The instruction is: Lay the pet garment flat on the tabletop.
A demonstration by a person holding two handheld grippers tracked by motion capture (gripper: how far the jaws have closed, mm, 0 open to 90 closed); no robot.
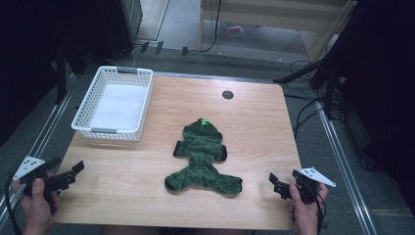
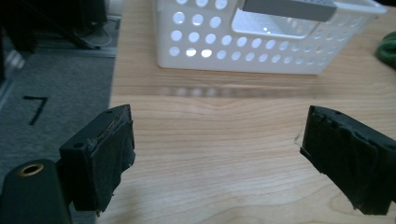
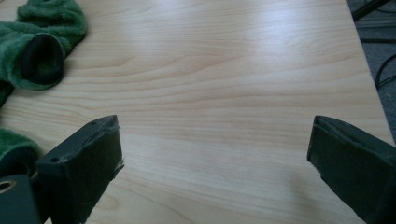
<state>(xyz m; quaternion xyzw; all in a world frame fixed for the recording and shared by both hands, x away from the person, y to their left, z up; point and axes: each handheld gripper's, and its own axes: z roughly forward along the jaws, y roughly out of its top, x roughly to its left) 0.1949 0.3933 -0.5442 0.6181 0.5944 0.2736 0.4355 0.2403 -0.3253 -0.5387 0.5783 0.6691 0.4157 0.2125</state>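
Two hands each hold a gripper low at the near corners: left gripper [image 1: 77, 168] and right gripper [image 1: 273, 179], both jaws spread wide, empty.

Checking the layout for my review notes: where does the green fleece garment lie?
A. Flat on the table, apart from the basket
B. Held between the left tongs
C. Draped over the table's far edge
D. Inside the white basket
A: the green fleece garment lies spread on the wooden table, clear of the white basket, and both tongs are open with nothing between them.
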